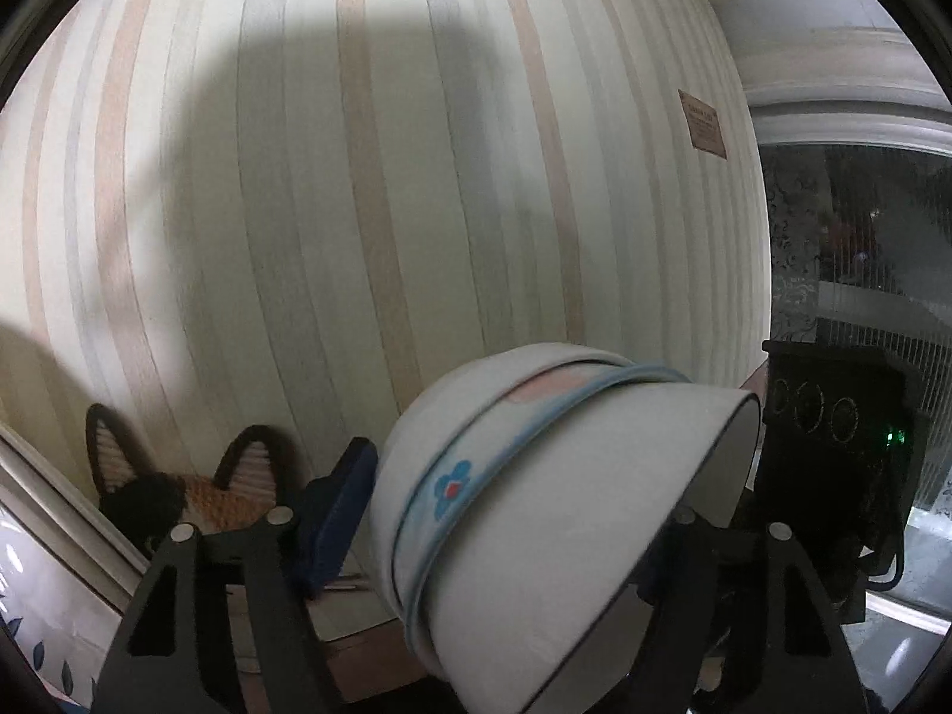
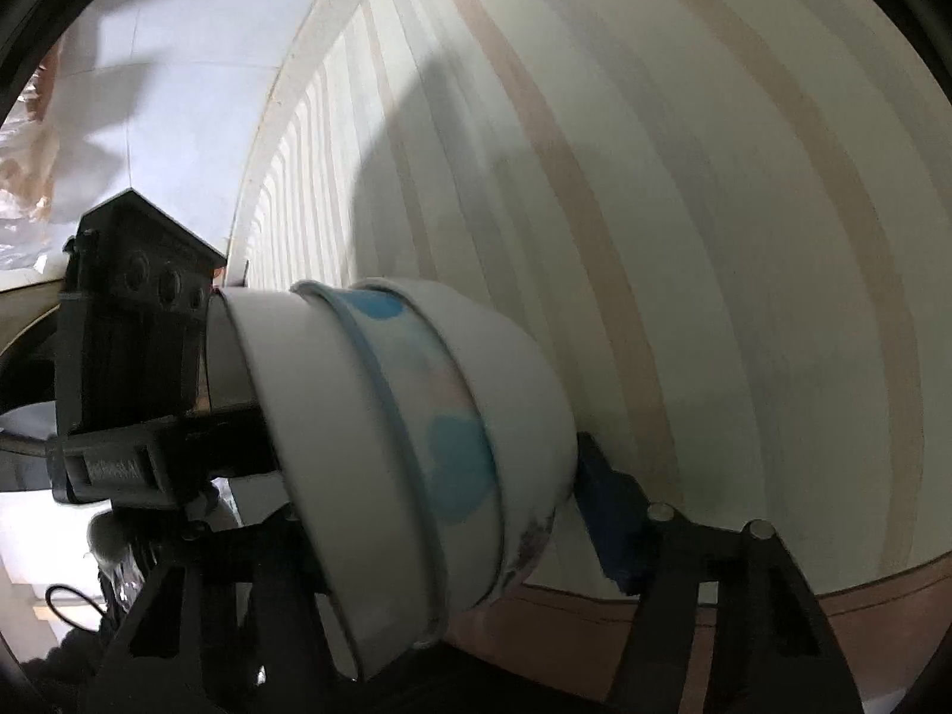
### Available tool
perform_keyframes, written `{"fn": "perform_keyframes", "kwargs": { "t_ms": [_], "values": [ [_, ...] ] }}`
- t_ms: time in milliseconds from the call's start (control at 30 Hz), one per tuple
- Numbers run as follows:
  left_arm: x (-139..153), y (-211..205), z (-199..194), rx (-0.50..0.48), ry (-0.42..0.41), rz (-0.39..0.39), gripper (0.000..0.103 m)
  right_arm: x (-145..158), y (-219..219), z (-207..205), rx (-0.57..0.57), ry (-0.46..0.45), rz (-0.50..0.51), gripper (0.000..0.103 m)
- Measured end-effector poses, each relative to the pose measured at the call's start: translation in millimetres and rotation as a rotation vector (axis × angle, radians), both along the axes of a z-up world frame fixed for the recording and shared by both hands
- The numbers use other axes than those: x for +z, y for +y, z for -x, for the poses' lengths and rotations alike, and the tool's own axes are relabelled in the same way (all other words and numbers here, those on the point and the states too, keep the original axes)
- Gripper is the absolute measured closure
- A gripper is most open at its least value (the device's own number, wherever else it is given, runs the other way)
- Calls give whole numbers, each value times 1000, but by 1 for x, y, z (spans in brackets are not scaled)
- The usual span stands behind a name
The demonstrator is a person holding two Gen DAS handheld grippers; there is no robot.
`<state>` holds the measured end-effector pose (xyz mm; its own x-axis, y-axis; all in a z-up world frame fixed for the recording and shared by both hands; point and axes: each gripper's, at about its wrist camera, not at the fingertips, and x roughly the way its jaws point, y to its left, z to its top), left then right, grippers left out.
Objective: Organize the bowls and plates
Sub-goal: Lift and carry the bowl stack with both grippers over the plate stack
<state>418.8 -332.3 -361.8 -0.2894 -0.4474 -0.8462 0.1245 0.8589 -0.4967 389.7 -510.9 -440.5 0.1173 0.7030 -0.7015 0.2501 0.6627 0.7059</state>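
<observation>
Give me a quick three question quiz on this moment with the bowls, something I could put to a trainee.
1. How many bowls show nested in the stack?
2. True or false: the stack stands upright with its mouth facing up.
3. What colour is the rim of the middle bowl? A red, B light blue, C green.

Key: 1. Three. 2. False, it lies tipped on its side between the fingers. 3. B.
</observation>
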Motion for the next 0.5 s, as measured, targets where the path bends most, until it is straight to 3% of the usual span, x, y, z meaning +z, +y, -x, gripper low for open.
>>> {"fn": "perform_keyframes", "kwargs": {
  "t_ms": [500],
  "values": [
    [14,21,1,96,-35,-25,33,12,-2,-9,42,-49,-12,45]
  ]
}}
